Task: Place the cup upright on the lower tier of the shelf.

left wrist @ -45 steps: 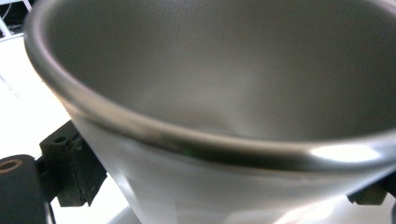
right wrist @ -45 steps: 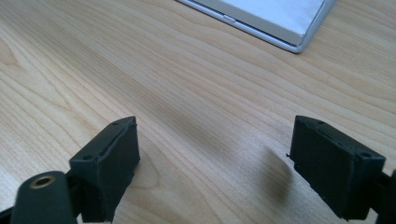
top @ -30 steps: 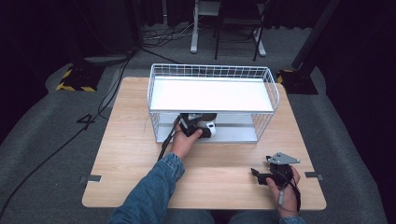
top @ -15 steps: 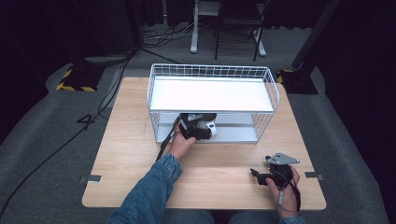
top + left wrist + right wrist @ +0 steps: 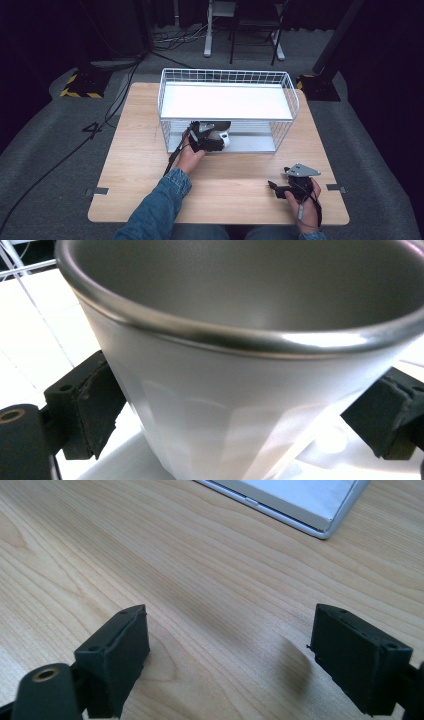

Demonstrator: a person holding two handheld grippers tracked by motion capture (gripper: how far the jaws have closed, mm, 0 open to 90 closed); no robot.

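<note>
Pale wood-grain worktop (image 5: 150, 165) carries a white wire basket (image 5: 227, 80); under its shelf the left tool (image 5: 240, 405) has been closing around a smooth tapered steel cup (image 5: 240, 365), pads apparently touching; the right tool (image 5: 230, 655) gapes empty.

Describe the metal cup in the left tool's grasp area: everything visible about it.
The cup looks like brushed steel, with a rolled, shiny rim, a matte grey inside and a pale tapering wall narrowing toward its base. It stands roughly upright on the white lower shelf of the wire rack, under the upper shelf. It sits between the left tool's black pads, whose jaws have just been closing. The pads reach its sides, but whether they press cannot be told. Nothing shows inside it.
</note>
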